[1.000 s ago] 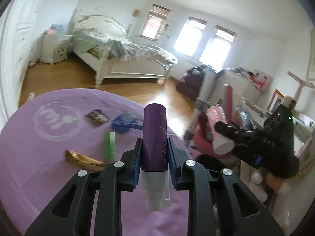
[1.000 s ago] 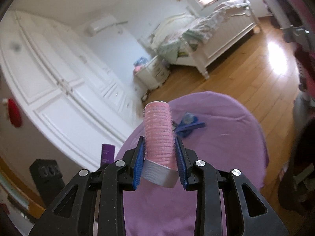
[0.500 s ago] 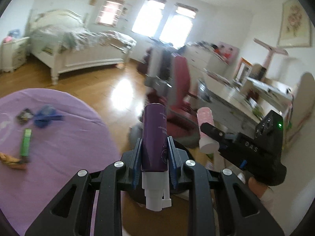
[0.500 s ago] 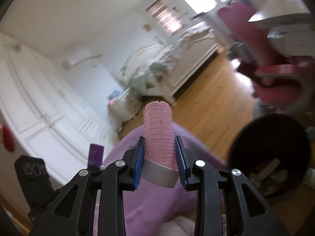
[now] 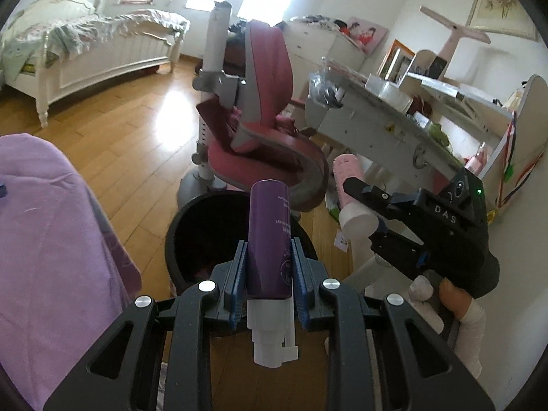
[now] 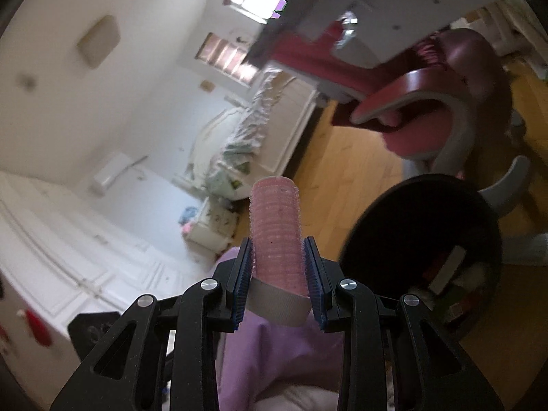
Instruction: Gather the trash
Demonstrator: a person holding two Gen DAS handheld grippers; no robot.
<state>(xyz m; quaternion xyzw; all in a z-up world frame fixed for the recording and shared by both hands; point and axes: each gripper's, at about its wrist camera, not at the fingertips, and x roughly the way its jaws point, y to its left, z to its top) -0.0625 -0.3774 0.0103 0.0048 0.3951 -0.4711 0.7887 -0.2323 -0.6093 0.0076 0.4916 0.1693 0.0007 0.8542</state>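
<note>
A: Carrying both finds to the bin (image 5: 191, 226), aren't we? Our left gripper (image 5: 269, 267) is clamped on the purple bottle (image 5: 269, 236), poised over the near rim.

B: Yes, and our right gripper (image 6: 278, 267) grips the pink hair roller (image 6: 276, 226), just beside the bin's rim, not over its mouth.

A: So the drop-off is in hand. Next we should centre each piece above the opening, then release.
</note>
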